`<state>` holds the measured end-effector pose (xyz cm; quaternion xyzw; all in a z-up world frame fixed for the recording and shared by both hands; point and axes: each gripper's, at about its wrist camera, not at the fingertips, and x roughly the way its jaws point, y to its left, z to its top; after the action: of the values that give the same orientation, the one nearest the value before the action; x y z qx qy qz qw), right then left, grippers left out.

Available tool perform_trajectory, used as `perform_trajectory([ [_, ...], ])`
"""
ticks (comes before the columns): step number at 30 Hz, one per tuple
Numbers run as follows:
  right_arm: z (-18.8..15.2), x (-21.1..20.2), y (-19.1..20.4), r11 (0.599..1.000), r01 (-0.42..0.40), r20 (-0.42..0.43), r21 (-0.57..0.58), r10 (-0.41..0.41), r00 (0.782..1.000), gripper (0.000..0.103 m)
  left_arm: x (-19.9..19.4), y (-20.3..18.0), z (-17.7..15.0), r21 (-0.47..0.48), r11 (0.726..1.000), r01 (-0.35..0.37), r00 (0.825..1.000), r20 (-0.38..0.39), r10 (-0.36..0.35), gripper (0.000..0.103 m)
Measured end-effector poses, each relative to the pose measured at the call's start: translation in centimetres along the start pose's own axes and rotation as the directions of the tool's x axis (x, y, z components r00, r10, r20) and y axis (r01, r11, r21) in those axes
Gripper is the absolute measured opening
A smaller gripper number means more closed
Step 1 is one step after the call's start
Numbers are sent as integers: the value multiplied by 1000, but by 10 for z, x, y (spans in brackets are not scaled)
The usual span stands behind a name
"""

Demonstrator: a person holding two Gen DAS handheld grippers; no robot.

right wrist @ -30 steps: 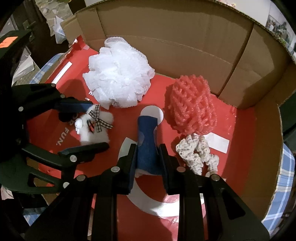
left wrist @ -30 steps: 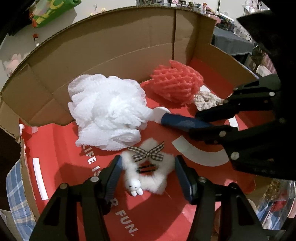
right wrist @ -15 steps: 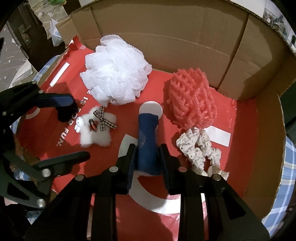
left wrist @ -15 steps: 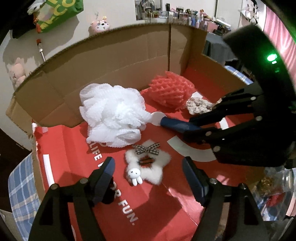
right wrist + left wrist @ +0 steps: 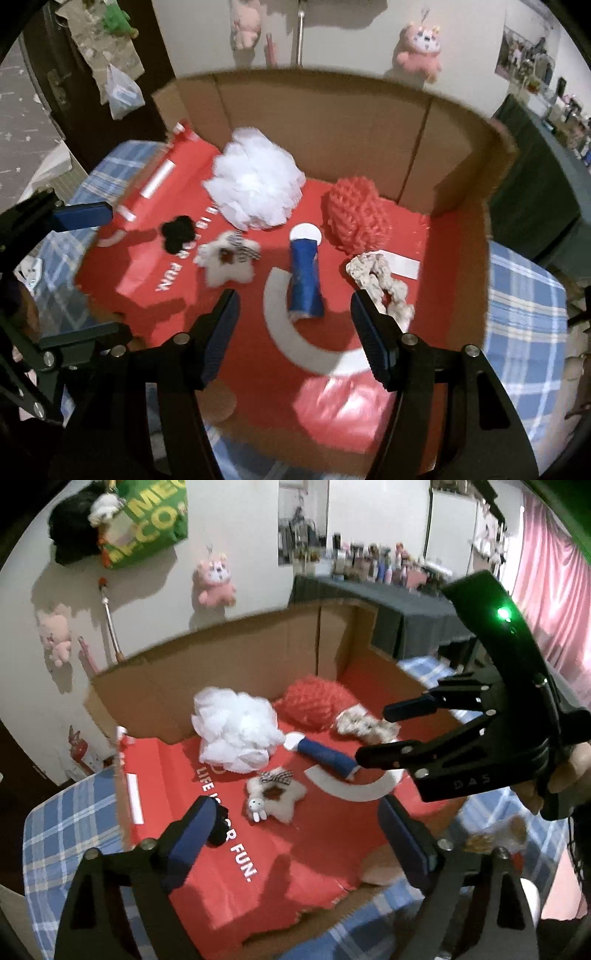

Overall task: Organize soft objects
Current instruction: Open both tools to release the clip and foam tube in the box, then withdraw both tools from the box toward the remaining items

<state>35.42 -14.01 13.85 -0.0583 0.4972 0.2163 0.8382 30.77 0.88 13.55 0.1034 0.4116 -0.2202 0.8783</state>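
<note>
Grippers hang above the box, left gripper and right gripper both spread wide, gripping nothing. On the red floor lie a white pouf, red mesh ball, blue roll, cream scrunchie and star plush. A black clump, maybe another scrunchie, sits left of the plush.

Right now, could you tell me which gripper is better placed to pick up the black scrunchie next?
Probably the left. The black scrunchie lies beside the left gripper's own left finger, on the box's red floor. The right gripper is open over the blue roll, farther off.
</note>
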Motion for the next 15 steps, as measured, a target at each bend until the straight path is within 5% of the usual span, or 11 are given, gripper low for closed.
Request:
perform_trajectory([
  [9,-36,-95,36,999,39,183,7,-40,982,79,-84,-26,-16,-48,999,-17,982,186,26,103],
  [15,-79,-154,62,995,98,308,-14,-89,947,83,-132,-54,-38,-48,998,-42,957,285,54,103],
])
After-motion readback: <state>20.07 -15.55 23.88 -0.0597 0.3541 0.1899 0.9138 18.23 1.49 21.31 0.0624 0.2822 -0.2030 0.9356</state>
